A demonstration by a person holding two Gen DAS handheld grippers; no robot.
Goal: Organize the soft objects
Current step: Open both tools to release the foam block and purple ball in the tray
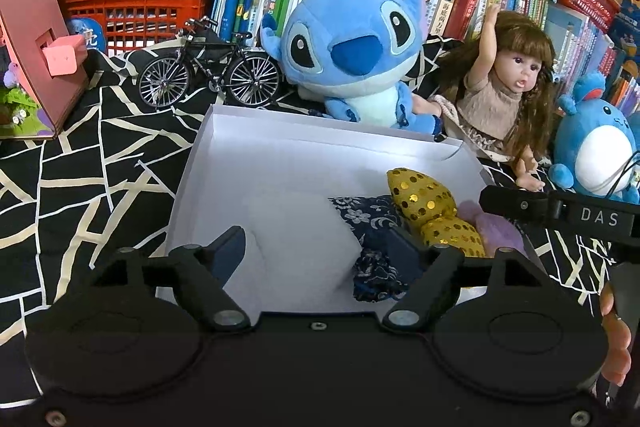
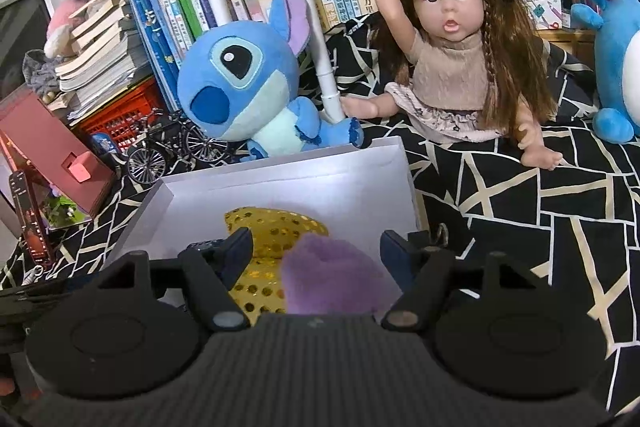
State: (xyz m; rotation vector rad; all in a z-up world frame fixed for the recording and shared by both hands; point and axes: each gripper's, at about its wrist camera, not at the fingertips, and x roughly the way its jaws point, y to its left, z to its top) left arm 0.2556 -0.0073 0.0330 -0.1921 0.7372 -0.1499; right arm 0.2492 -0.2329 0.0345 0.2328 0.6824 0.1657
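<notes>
A shallow white box (image 1: 208,163) lies on the black patterned cloth. In it are a white foam block (image 1: 296,227), a blue floral pouch (image 1: 372,223), a gold sequin pouch (image 1: 424,203) and a purple fluffy piece (image 1: 500,231). My left gripper (image 1: 316,247) stands open over the box. The foam block sits between its fingers with a gap on each side. My right gripper (image 2: 316,247) is open above the purple fluffy piece (image 2: 332,267), which rests on the box floor beside the gold sequin pouch (image 2: 276,231). Neither gripper holds anything.
Behind the box (image 2: 280,167) sit a blue plush alien (image 1: 352,47), a long-haired doll (image 1: 508,83) and a round blue plush (image 1: 596,147). A model bicycle (image 1: 208,71), a red crate (image 1: 140,11), a pink cardboard stand (image 1: 36,39) and bookshelves crowd the back. A person's fingers (image 1: 616,339) show at the right edge.
</notes>
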